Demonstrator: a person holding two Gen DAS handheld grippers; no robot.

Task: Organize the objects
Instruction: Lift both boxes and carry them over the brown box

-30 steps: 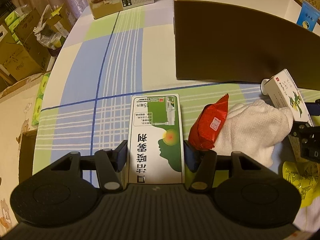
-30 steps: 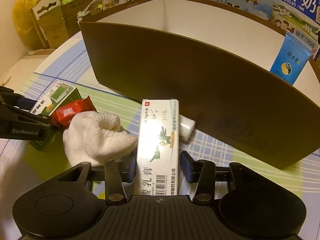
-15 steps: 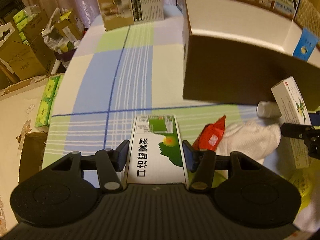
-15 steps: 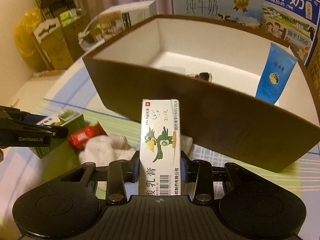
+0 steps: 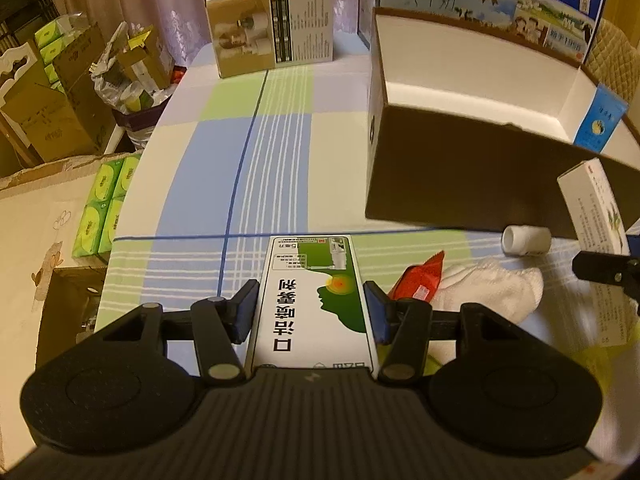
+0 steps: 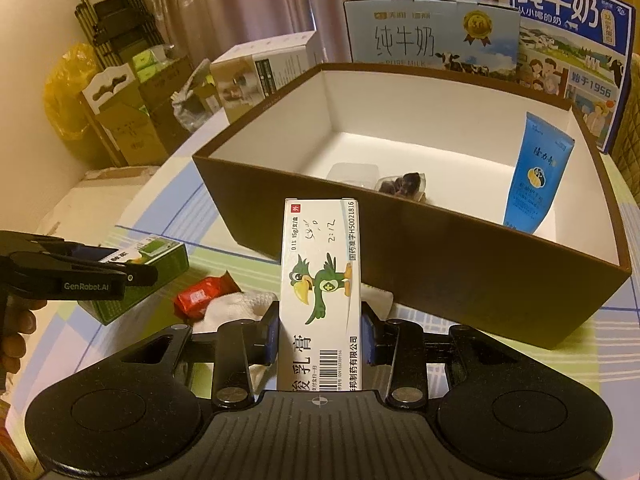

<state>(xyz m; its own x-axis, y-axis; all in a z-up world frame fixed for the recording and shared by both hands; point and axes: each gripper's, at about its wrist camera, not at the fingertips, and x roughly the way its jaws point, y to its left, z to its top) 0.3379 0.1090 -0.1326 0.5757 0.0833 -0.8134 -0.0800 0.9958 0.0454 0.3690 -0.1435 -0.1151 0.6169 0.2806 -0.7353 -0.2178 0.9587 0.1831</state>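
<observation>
Your left gripper [image 5: 310,312] pinches the green-and-white box [image 5: 312,300] between both pads, holding it clear above the checked tablecloth [image 5: 240,160]; your right gripper [image 6: 320,334] is clamped the same way on the parrot-printed box [image 6: 320,280], which stands up between its fingers, its top end level with the near wall of the brown carton [image 6: 460,276].

Just below and past your left gripper, the red packet [image 5: 420,284] lies against the white cloth [image 5: 492,284] on the table; beyond the cloth a small white bottle [image 5: 526,240] lies on its side close to the carton's near wall (whether it touches the wall, you cannot tell).

Farther on, the carton stands open with its white inside showing; a blue tube [image 6: 534,176] leans upright in its right-hand corner, and a clear plastic pack [image 6: 354,172] and a dark-filled wrapper [image 6: 402,184] lie on its floor.

Behind the carton stand two milk cases [image 6: 428,36]; to its left, at the table's far edge, sits a tan-and-white printed box [image 5: 272,24]; off the table, cardboard boxes [image 5: 52,120] crowd the floor.
</observation>
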